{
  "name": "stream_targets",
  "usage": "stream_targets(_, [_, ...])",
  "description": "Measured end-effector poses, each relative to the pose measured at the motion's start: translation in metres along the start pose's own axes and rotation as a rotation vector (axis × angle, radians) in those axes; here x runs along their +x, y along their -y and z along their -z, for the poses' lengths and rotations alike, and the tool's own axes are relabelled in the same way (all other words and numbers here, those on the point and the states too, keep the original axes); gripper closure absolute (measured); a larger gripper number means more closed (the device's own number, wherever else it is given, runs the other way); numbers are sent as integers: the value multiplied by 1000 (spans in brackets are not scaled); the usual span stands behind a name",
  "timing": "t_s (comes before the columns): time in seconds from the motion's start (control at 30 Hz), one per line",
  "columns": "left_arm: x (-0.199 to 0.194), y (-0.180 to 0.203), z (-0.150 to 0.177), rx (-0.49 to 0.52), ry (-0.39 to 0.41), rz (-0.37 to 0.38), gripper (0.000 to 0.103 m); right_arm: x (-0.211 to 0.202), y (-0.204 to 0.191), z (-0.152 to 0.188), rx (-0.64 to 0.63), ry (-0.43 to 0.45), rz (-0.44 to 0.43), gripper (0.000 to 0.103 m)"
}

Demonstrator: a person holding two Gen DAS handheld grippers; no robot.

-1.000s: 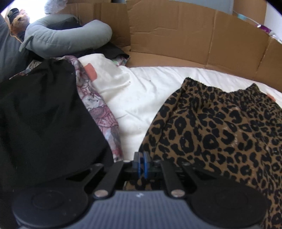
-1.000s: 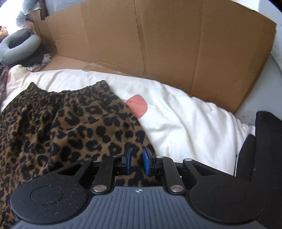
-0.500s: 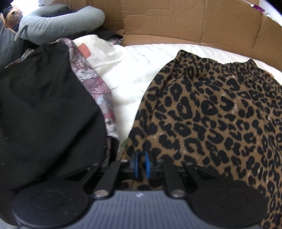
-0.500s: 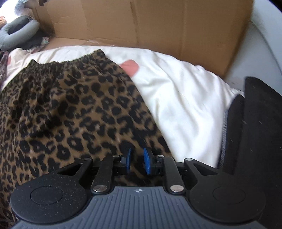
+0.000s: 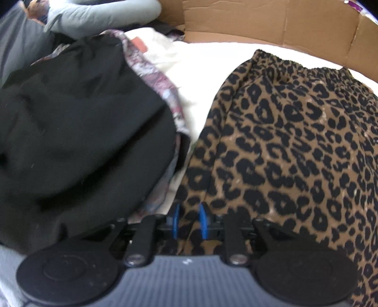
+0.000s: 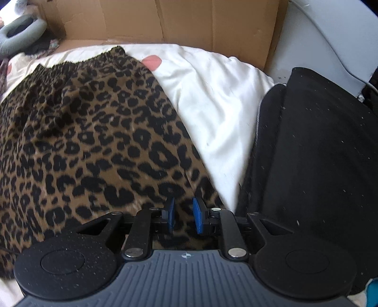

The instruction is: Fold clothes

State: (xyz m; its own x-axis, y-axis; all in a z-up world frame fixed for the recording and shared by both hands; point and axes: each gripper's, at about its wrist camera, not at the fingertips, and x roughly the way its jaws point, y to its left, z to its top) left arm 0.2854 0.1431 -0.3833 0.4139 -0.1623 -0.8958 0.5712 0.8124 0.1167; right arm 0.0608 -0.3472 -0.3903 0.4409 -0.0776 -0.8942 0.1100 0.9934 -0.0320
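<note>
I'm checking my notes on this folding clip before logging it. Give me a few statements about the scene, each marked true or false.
1. The leopard-print garment lies spread on a white sheet. True.
2. The left tongs are clamped fully shut. False: a gap shows between the blue pads, with the garment's edge in it.
3. A black garment lies left of the leopard print in the left wrist view. True.
4. A wooden fence stands behind the bed. False: it is a cardboard wall.
5. The right tongs sit at the elastic waistband. False: the waistband is at the far end.
</note>
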Motion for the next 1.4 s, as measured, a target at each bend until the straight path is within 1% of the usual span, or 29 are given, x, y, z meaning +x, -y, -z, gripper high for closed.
stream_targets(0.1, [-4, -7, 7, -14, -11, -6, 80, -7, -5, 9, -67, -13, 19, 80])
stream_targets(0.23, [-9, -18, 19, -29, -27, -32, 80, -17, -8, 17, -117, -33, 40, 80])
stream_targets(0.43, [-16, -39, 35, -102, -56, -57, 79, -26, -6, 23, -91, -52, 56, 79])
stream_targets(0.57, [-26, -45, 40, -109, -48, -64, 79, -38, -5, 20, -39, -36, 54, 78])
stream_targets(0.73, [-38, -53, 45, -130, -25, -67, 80, -39, -21, 14, 8, -28, -11, 76])
stream_targets(0.93, [-40, -56, 50, -190, 4, -18, 80, -38, -43, 6, 51, -22, -90, 76])
stream_targets(1.0, [-35, -54, 46, -187, 6, -9, 80, -37, -51, 4, 60, -22, -115, 76])
stream_targets(1.07, [-30, -51, 45, -177, 5, -4, 80, -34, -62, 3, 42, -24, -133, 76])
stream_targets(1.17, [-22, -50, 46, -185, -10, 25, 80, -32, -77, 0, 20, -24, -161, 76])
stream_targets(1.3, [-16, -49, 49, -176, -18, 29, 76, -29, -92, -5, 17, -21, -219, 76])
stream_targets(1.37, [-16, -50, 51, -177, -21, 36, 75, -27, -103, -7, 1, -20, -244, 73])
stream_targets(1.4, [-16, -50, 51, -170, -22, 38, 75, -26, -108, -8, -4, -20, -256, 70])
